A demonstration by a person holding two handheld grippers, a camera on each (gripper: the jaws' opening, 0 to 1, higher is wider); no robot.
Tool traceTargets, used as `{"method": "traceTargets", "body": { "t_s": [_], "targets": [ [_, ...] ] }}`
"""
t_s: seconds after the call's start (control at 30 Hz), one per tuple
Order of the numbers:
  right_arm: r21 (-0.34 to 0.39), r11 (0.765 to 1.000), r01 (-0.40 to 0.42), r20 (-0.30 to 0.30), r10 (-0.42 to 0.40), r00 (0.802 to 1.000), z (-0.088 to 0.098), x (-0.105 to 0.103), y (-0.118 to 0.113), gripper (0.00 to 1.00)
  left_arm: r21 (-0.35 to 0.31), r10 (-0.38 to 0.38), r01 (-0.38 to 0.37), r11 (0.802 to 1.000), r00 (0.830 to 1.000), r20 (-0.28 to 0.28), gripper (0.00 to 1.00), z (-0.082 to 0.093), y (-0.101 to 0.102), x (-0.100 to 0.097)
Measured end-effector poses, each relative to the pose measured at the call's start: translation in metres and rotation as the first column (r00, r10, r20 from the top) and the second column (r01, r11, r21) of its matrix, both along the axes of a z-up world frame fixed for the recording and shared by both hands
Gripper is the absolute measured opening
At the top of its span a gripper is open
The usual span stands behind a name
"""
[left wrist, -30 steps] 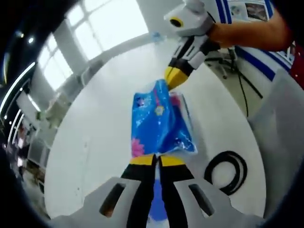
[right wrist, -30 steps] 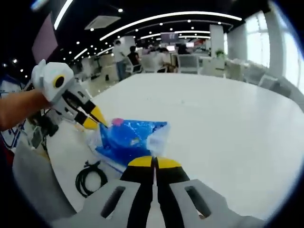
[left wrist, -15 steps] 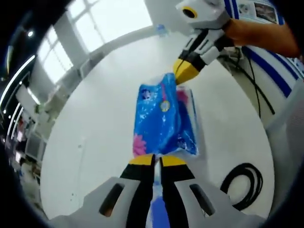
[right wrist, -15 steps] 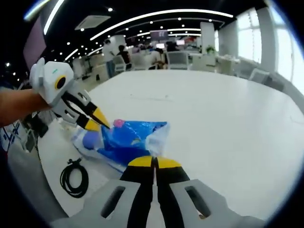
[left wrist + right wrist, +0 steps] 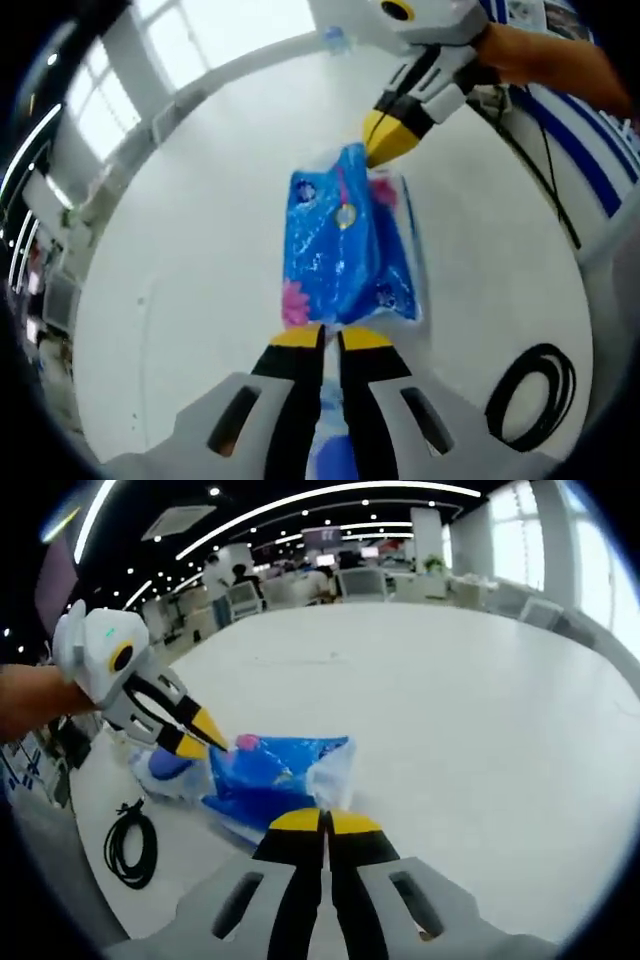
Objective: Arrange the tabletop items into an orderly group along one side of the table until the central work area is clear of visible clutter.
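Left gripper view: left gripper (image 5: 323, 338) clamped on the near edge of the blue packet (image 5: 345, 245), right gripper (image 5: 385, 140) pinching the far end. Right gripper view confirms both: right gripper (image 5: 323, 823) clenched on the packet's corner, left gripper (image 5: 200, 738) biting its other end. Packet sits low over the white table (image 5: 450, 700), near one edge; can't tell if it's touching. Black cable coil (image 5: 128, 842) lies beside it. Step in hand: two-handed carry of the packet. Next move calls for setting it down by the coil, then releasing.
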State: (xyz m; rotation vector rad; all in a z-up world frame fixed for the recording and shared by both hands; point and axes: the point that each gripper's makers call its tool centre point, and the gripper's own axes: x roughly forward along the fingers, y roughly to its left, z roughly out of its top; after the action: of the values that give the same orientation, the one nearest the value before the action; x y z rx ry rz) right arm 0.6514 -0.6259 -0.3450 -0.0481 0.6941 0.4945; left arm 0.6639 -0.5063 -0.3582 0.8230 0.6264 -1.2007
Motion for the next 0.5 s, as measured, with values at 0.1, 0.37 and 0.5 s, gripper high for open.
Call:
{"method": "traceTargets", "body": {
  "t_s": [0.1, 0.37, 0.5],
  "targets": [
    [0.004, 1.000, 0.006, -0.013, -0.006, 1.000, -0.007, 0.002, -0.002, 0.01, 0.011, -0.002, 0.002, 1.000, 1.000, -0.005, 0.03, -0.005, -0.002, 0.002],
    [-0.001, 1.000, 0.001, -0.031, -0.001, 1.000, -0.018, 0.007, 0.001, 0.01, 0.046, 0.007, -0.007, 0.999, 1.000, -0.007, 0.04, -0.014, 0.002, 0.005],
    [0.000, 1.000, 0.005, -0.038, -0.005, 0.999, -0.021, 0.007, 0.001, 0.02, 0.048, 0.019, -0.019, 0.999, 1.000, -0.011, 0.04, -0.014, 0.004, 0.006]
  ]
}}
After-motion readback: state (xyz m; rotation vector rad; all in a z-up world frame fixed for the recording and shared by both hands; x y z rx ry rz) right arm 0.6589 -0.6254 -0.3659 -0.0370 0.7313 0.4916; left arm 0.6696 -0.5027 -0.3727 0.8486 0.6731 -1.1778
